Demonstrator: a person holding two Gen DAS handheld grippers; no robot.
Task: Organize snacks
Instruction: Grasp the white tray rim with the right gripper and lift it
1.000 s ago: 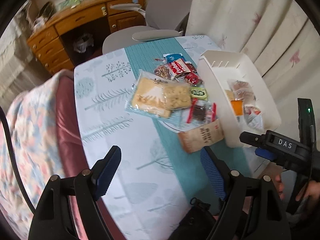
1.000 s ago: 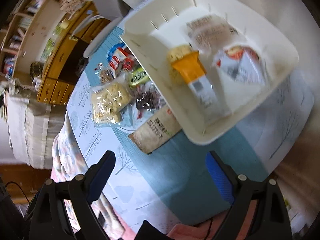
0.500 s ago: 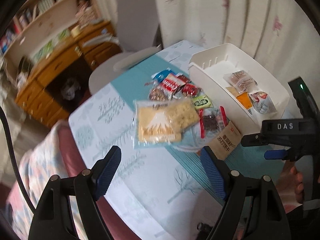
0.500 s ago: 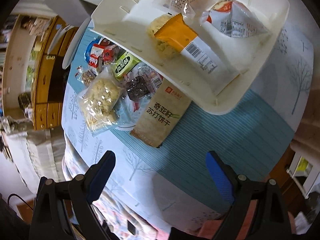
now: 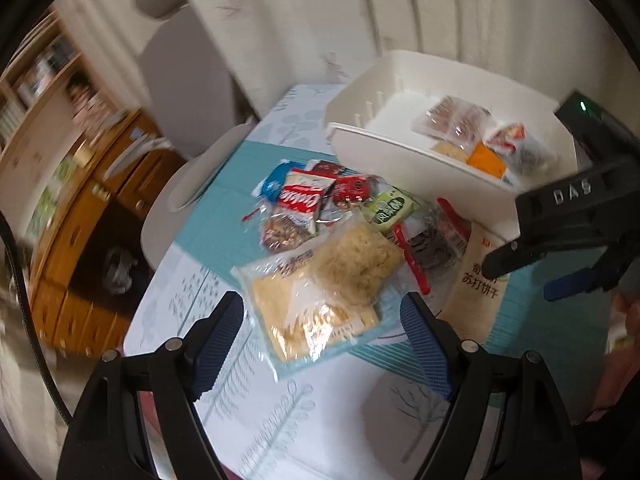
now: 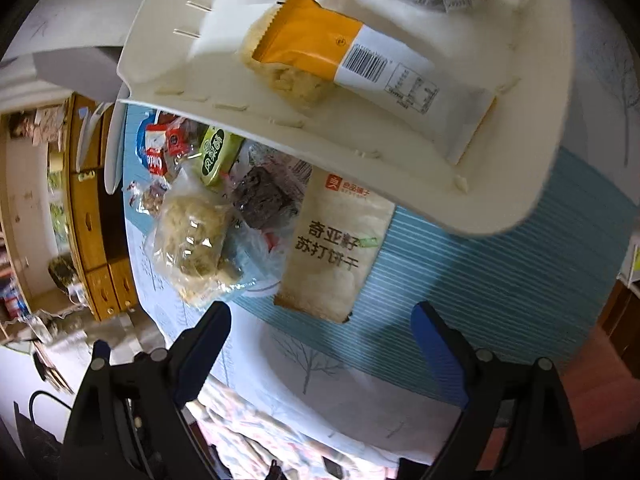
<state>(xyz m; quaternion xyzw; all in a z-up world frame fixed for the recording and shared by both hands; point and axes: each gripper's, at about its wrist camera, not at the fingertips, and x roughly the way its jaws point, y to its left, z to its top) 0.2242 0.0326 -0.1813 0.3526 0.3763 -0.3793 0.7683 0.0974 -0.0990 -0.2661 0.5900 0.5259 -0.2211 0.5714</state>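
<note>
A pile of snacks lies on the table's teal runner [image 5: 224,232]. A clear bag of pale crackers [image 5: 324,284] is nearest my open, empty left gripper [image 5: 322,334]. A beige soda-cracker pack [image 6: 338,244] lies just ahead of my open, empty right gripper [image 6: 320,332]; it also shows in the left wrist view [image 5: 478,280]. The white bin [image 6: 532,140] holds an orange-and-white pack [image 6: 360,60] and other wrapped snacks. A green packet [image 5: 390,208], a dark brownie pack [image 6: 262,198] and red-white packets [image 5: 302,198] lie beside the bin [image 5: 400,152].
The right gripper's black body [image 5: 576,208] hangs at the right of the left wrist view. A grey chair [image 5: 188,80] stands behind the table, a wooden desk [image 5: 80,208] to the left. The table's near edge [image 6: 280,396] lies just under the right gripper's fingers.
Both grippers have come lower and closer to the snack pile. The left view has swung toward the cracker bag; the right view now has the beige pack centred. Both stayed open.
</note>
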